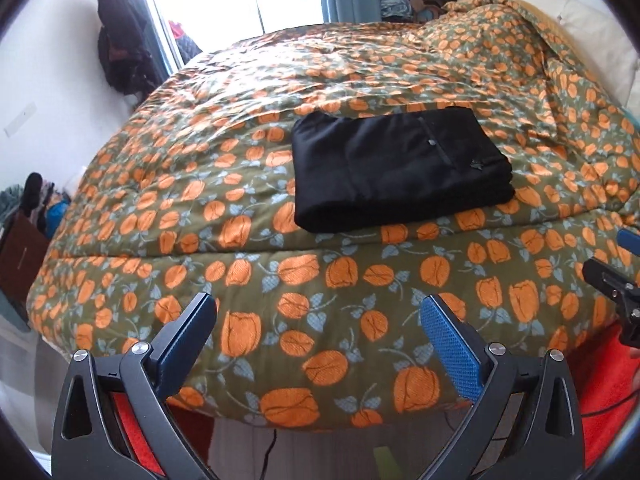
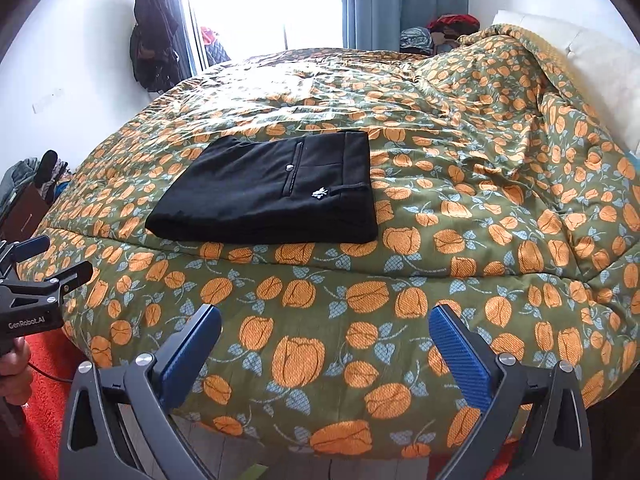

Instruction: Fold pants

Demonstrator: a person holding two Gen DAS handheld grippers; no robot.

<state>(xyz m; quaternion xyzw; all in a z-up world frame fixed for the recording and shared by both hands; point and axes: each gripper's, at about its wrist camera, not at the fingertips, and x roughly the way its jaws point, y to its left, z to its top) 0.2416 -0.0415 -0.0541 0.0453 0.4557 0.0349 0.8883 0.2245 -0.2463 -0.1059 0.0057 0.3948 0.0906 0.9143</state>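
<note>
On the bed lies a quilt [image 1: 248,184], olive green with orange flowers and grey-blue leaves, spread over the whole top and hanging over the near edge. It is rumpled toward the far right, where it bunches up against a cream pillow [image 2: 600,68]. Behind the bed a bright window [image 2: 264,4] glares white, with blue curtains [image 2: 400,0] beside it. Dark clothes [image 2: 154,36] hang on the white wall to the left of the window, and a heap of mixed clothing [image 2: 436,32] sits at the far side of the bed below the curtains. A red rug [image 1: 608,392] covers the floor at the foot of the bed, with a thin cable running over it.

The pants [image 2: 272,192] are black and lie folded into a flat, thick rectangle on the quilt, near the foot edge (a pocket slit with a small button and a tiny white emblem face up). Nothing touches them.

The left gripper [image 1: 318,340] hangs over the hanging edge of the quilt, its blue-padded fingers spread wide and holding nothing. The right gripper [image 2: 324,350] sits likewise, fingers wide apart and empty, short of the pants. Each shows at the edge of the other's view, so the two are side by side, well apart from the pants.
</note>
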